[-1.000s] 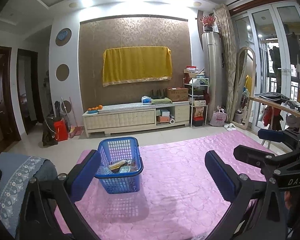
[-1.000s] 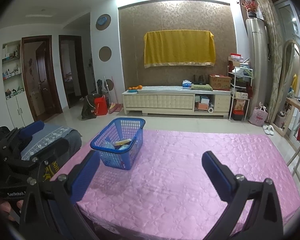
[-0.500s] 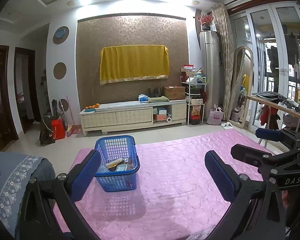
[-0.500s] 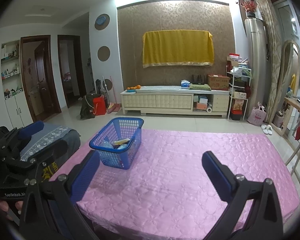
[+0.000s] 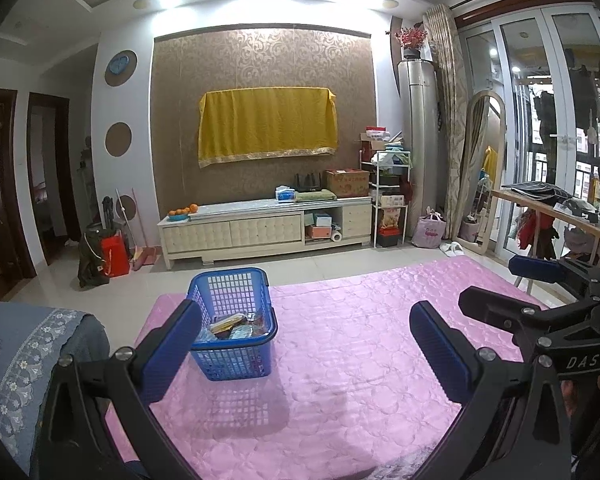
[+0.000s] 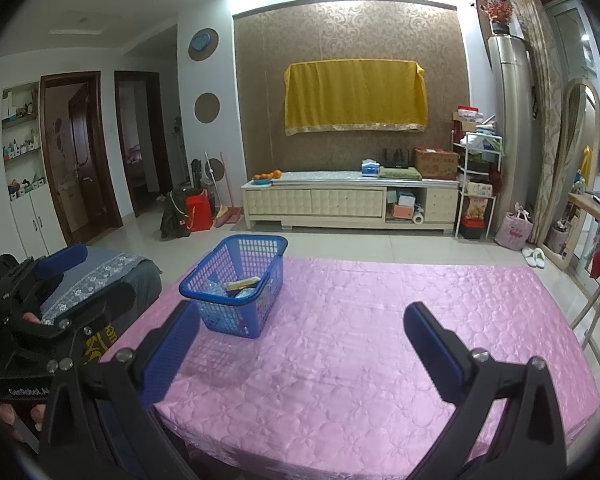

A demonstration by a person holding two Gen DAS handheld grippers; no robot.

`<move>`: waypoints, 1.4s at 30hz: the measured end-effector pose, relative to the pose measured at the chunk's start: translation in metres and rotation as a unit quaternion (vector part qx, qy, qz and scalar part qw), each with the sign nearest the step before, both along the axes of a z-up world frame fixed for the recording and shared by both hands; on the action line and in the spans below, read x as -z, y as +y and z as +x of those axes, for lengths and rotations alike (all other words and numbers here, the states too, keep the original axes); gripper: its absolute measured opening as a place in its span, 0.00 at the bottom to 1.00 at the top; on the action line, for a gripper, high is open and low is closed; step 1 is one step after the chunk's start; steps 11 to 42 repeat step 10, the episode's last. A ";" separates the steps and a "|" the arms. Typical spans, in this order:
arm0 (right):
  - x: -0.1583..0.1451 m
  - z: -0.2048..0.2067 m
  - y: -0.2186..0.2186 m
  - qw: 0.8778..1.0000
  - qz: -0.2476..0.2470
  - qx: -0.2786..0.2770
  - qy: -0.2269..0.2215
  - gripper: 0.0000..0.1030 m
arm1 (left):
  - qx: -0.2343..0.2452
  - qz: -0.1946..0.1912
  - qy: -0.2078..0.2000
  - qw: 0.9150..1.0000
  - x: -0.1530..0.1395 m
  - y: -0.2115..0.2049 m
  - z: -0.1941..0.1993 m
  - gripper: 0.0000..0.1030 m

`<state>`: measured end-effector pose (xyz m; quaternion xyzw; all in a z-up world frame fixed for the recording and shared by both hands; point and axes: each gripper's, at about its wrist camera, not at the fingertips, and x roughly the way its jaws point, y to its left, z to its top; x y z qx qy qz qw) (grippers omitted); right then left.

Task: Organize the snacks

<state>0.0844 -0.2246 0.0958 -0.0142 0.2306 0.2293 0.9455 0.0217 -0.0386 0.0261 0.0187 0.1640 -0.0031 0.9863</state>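
Blue-padded left gripper (image 5: 304,344) and right gripper (image 6: 300,344) hover level, jaws wide.

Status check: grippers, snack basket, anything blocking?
Left gripper open, empty. Right gripper open, empty. Blue basket upright on pink tablecloth, snacks inside. Nothing blocking.

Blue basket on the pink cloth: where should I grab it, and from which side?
Grip the blue basket by its thick top rim, likely the near short edge, coming from above with the left gripper, which is open and nearest. The walls are open mesh and taper downward, and the snacks lie low, so the rim is clear.
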 end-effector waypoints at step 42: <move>0.001 0.000 0.000 1.000 -0.005 0.000 0.003 1.00 | 0.002 0.002 0.003 1.000 0.000 0.002 -0.003 1.00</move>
